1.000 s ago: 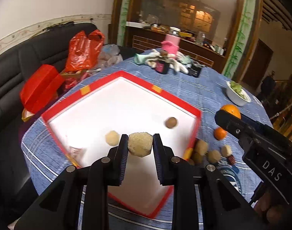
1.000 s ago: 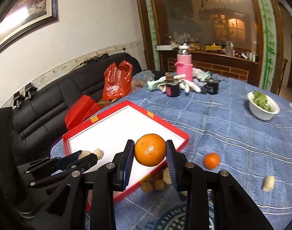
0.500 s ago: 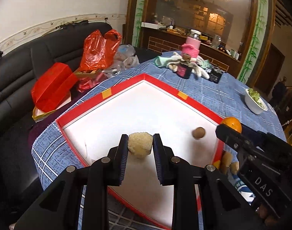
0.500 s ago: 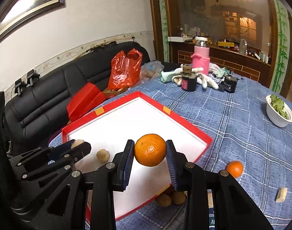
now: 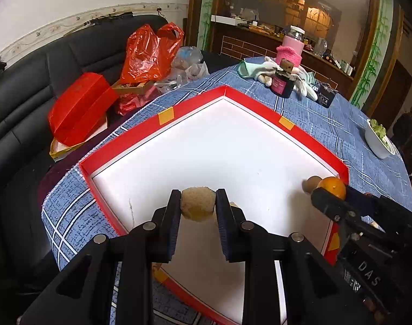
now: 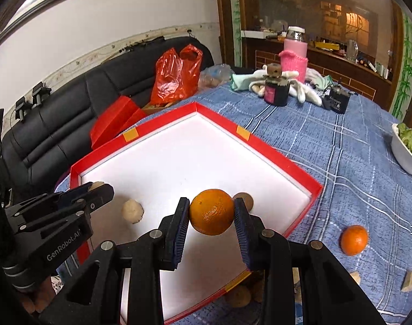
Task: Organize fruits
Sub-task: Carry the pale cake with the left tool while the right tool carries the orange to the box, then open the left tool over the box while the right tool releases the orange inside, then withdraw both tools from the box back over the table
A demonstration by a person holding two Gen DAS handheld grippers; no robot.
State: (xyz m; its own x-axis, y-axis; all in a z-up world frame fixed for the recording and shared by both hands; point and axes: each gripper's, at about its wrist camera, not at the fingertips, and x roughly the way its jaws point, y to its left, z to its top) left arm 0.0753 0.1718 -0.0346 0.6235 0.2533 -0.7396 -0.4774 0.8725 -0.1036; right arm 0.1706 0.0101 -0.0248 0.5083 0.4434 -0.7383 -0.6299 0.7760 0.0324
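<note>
Your left tongs (image 5: pixel 197 204) clamped a rough tan fruit (image 5: pixel 197 203), roundish, no clear long axis. Your right tongs (image 6: pixel 211 212) gripped an orange (image 6: pixel 211 211) above the red tray (image 6: pixel 281 159), hiding a brown fruit (image 6: pixel 246 199) behind.

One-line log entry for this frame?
left gripper: shut on pale fruit | right gripper: shut on orange | both over red tray

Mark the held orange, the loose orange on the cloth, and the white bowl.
held orange (image 6: pixel 211 211), right wrist view, front face between the jaws
loose orange (image 6: pixel 353 240), right wrist view, its middle
white bowl (image 6: pixel 404 157), right wrist view, outer wall
</note>
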